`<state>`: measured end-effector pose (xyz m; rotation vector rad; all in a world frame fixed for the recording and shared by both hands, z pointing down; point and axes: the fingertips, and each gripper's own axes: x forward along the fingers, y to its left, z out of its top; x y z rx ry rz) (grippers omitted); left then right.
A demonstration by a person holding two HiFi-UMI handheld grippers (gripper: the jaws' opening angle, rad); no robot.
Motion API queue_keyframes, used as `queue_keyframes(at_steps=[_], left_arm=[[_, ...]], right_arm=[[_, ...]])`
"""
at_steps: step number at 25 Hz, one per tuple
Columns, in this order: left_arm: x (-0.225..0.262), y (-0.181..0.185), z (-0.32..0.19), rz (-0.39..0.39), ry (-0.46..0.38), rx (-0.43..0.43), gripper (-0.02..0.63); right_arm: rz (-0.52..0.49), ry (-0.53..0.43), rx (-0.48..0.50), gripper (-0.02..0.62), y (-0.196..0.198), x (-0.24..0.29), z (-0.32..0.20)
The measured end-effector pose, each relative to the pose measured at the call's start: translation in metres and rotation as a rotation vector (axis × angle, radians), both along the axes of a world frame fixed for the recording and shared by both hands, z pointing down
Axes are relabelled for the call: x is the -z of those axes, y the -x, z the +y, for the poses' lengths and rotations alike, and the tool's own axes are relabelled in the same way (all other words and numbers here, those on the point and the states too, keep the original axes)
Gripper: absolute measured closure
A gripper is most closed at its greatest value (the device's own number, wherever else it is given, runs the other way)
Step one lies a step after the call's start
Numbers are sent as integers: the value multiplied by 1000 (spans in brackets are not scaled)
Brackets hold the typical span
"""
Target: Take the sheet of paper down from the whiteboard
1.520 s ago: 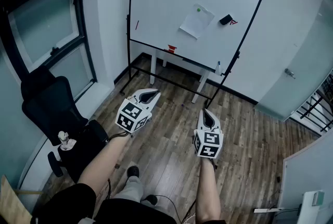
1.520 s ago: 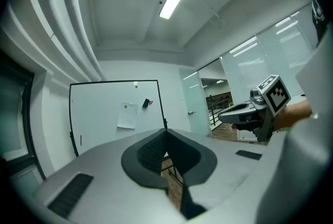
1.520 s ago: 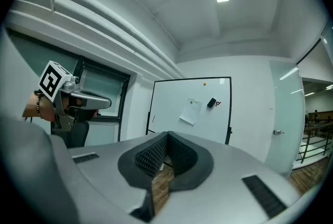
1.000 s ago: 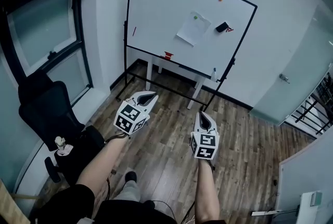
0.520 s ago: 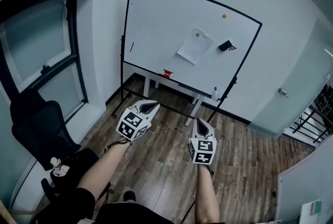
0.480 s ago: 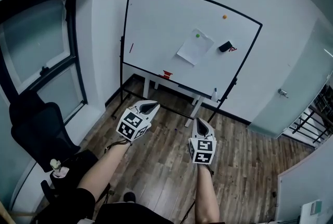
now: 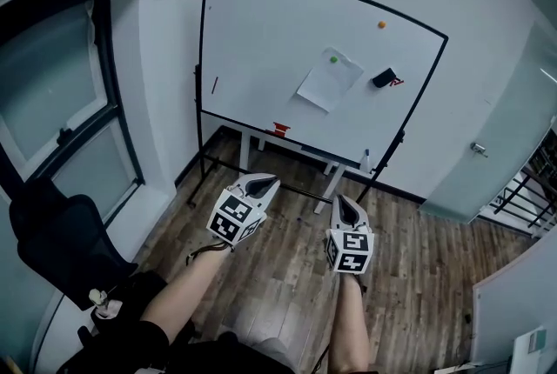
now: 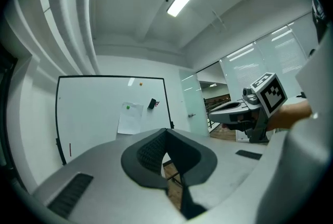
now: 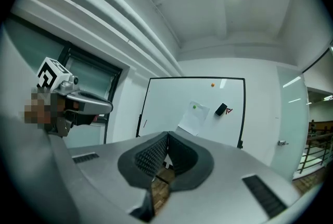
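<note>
A white sheet of paper [image 7: 328, 81] hangs tilted on the whiteboard [image 7: 261, 42], pinned at its top by a green magnet [image 7: 333, 60]. The sheet also shows in the left gripper view [image 8: 129, 119] and in the right gripper view [image 9: 193, 119], far ahead. My left gripper [image 7: 269, 182] and right gripper [image 7: 341, 201] are held out level side by side, well short of the board. Both are shut with their pads together and nothing between them.
An orange magnet [image 7: 381, 24] and a black eraser [image 7: 382, 77] sit on the board right of the sheet, a red marker [image 7: 281, 130] on its ledge. A black office chair [image 7: 52, 233] stands at the left under the window, a glass door [image 7: 487, 146] at the right.
The whiteboard has drawn closer and fills more of the head view. Both grippers have moved forward together toward it, still shut. The chair has slid back toward the lower left.
</note>
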<state>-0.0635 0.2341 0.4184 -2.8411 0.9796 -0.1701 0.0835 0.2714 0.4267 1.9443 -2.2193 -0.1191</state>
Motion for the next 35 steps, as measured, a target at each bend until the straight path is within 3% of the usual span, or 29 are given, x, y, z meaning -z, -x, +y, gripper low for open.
queue_keyframes(at_steps=[9, 22, 35], left_arm=[[0, -43, -61, 17, 4, 4, 588], [11, -146, -182, 3, -20, 8, 588], [10, -177, -250, 47, 13, 98, 588]], right_arm=[[-17, 5, 19, 572, -30, 13, -74], [-32, -31, 69, 571, -107, 29, -200], [-97, -6, 44, 572, -162, 9, -264]])
